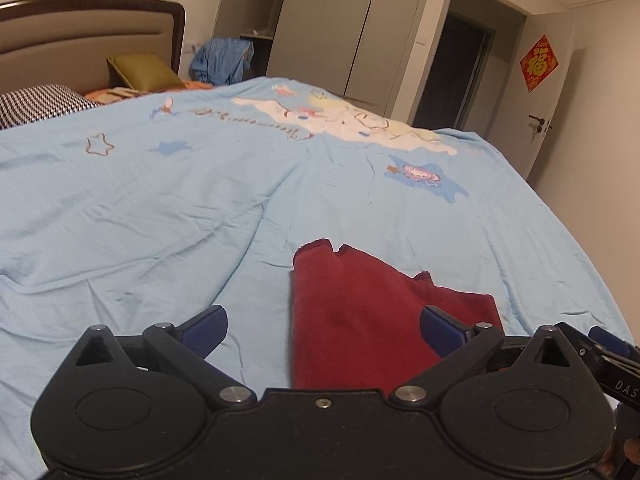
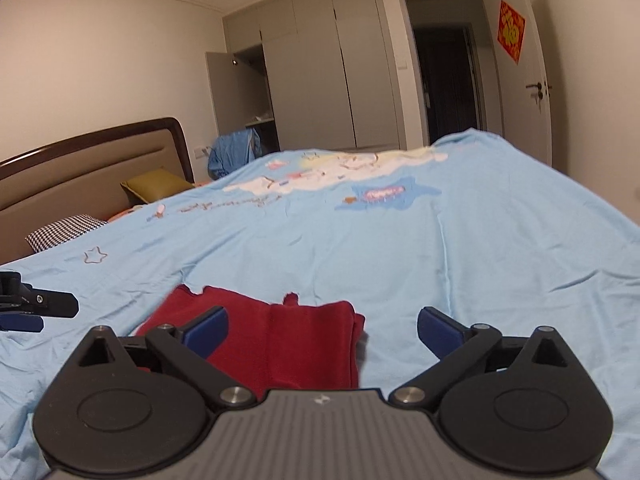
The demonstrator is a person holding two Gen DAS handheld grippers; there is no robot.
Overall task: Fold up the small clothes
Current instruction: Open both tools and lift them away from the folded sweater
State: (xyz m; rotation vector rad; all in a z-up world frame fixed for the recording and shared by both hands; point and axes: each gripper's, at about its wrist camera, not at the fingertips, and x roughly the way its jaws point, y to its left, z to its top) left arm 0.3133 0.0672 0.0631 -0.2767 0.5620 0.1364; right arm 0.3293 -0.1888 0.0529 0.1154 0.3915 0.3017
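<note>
A small dark red garment [image 1: 360,312] lies folded flat on the light blue bedspread [image 1: 160,208]. It also shows in the right wrist view [image 2: 280,340]. My left gripper [image 1: 324,330] is open and empty, its jaws spread wide above the garment's near left part. My right gripper [image 2: 322,330] is open and empty, hovering over the garment's near right edge. The left gripper's tip [image 2: 24,304] shows at the left edge of the right wrist view, and the right gripper's tip [image 1: 608,356] at the right edge of the left wrist view.
The bed has a brown headboard [image 1: 92,36], a checkered pillow [image 1: 36,104] and an olive cushion [image 1: 144,72]. A blue cloth [image 1: 224,60] hangs beyond the bed by grey wardrobes [image 1: 340,28]. An open dark doorway [image 1: 456,72] and a door [image 1: 552,96] stand at the right.
</note>
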